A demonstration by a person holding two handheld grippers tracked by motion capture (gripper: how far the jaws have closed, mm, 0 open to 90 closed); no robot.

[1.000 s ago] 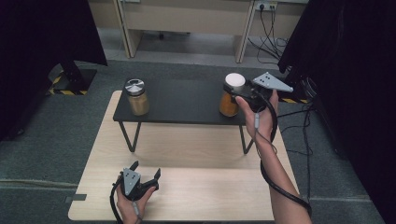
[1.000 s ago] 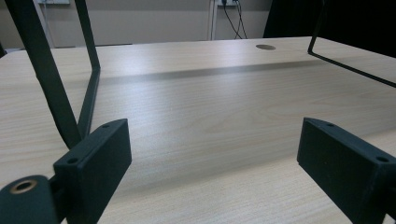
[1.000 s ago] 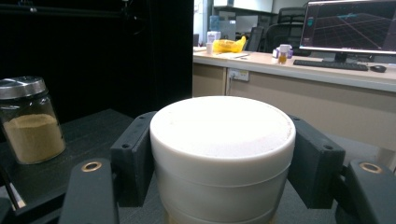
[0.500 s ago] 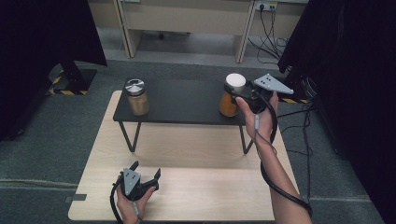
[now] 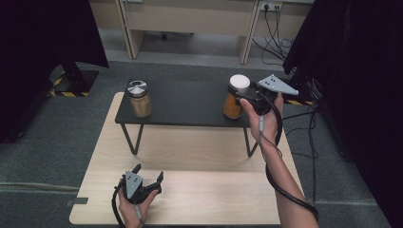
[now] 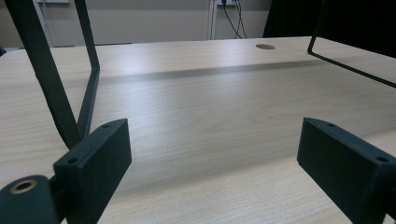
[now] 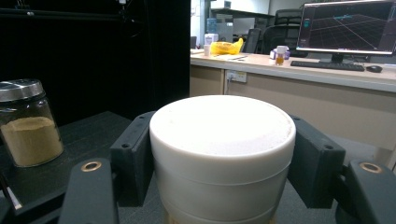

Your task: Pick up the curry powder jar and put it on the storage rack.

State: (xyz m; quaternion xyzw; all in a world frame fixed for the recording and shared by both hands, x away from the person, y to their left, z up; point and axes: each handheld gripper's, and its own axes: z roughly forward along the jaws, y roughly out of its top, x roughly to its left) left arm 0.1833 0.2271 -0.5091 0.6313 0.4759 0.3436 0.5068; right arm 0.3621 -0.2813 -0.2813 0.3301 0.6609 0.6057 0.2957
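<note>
Right tongs at 2 o'clock in the high view, clamped on the white lid of the orange-filled jar. Right gripper view: lid is a smooth, matte, round cap w/ a flat top, black blocky pads pressed on both sides of it. That jar stands at the right end of the dark raised shelf, a flat black slab on thin bent-wire legs, sitting across the far half of the pale wood-grain worktop.

Other end of the shelf, 10 o'clock: second jar, clear glass, tan powder inside, shiny metal lid. Well apart from the held one. Same jar at 9 o'clock in the right gripper view, powder filling approx the lower half.

Left tongs down at 7 o'clock, on the near strip of the worktop, jaws standing wide apart w/ nothing between them. Left gripper view: two chunky black pads w/ small screw holes, bare light wood grain running in between, a black wire leg of the shelf at 10 o'clock.

Person's right forearm runs from 5 o'clock up to the jar, black cable looped along it.
</note>
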